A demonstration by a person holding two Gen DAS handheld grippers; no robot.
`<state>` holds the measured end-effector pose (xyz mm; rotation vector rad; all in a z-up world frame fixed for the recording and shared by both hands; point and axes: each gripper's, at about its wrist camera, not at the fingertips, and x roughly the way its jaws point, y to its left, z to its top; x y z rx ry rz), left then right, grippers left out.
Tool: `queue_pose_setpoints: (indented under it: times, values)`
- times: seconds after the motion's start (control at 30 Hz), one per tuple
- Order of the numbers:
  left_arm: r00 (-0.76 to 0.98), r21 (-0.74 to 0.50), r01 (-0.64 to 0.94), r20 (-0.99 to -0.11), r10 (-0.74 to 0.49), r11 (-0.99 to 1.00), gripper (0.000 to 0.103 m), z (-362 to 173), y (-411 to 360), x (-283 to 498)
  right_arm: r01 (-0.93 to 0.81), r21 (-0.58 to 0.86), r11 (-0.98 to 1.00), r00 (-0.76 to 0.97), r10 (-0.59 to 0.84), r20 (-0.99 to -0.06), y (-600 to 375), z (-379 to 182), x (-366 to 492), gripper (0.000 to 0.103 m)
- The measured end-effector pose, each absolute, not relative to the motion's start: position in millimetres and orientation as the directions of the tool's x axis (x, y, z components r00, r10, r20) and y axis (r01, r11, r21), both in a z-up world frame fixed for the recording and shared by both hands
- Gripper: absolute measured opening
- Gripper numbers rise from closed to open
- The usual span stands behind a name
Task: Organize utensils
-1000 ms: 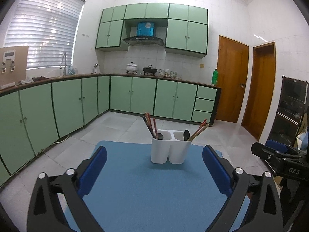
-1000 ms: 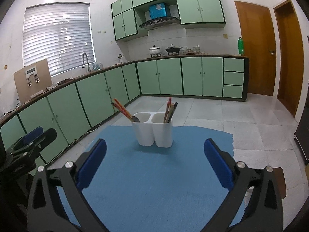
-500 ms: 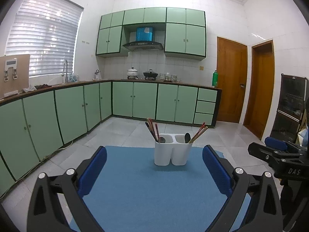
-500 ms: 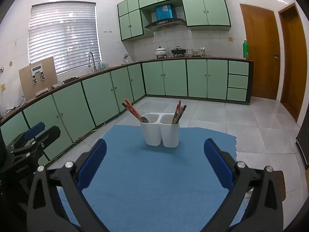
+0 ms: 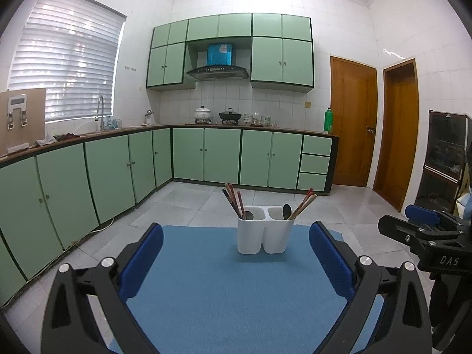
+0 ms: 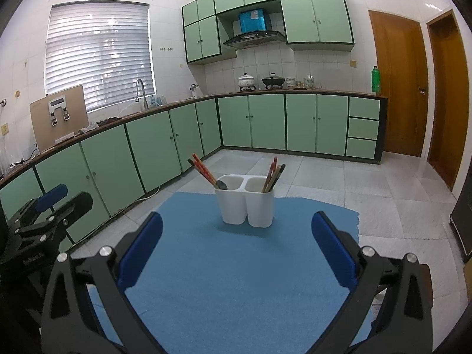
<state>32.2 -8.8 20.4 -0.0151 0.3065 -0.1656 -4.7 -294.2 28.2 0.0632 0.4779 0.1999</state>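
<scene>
**Kitchen backdrop beyond the blue mat**

Blue mat (image 5: 206, 295) spread over pale floor tiles (image 5: 191, 200). Green base cabinets (image 5: 206, 155) along two walls under a dark countertop (image 6: 295, 91). White lidded pot (image 5: 202, 112) and black wok (image 5: 230, 115) side by side below the range hood (image 5: 217, 72). Faucet (image 5: 101, 112) before the blinds (image 5: 65, 70). Green bottle (image 5: 328, 120) at the countertop's right end, near two wooden doors (image 5: 352, 124).
</scene>
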Motion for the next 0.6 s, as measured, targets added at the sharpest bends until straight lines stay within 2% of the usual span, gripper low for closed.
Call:
queue_pose_setpoints:
  times: [0.6]
  values:
    - [0.941, -0.018, 0.159, -0.299, -0.157, 0.987, 0.097, 20.4, -17.5, 29.8, -0.180, 0.093, 0.979, 0.869, 0.203, -0.451, -295.3, 28.5, -6.0, 0.098]
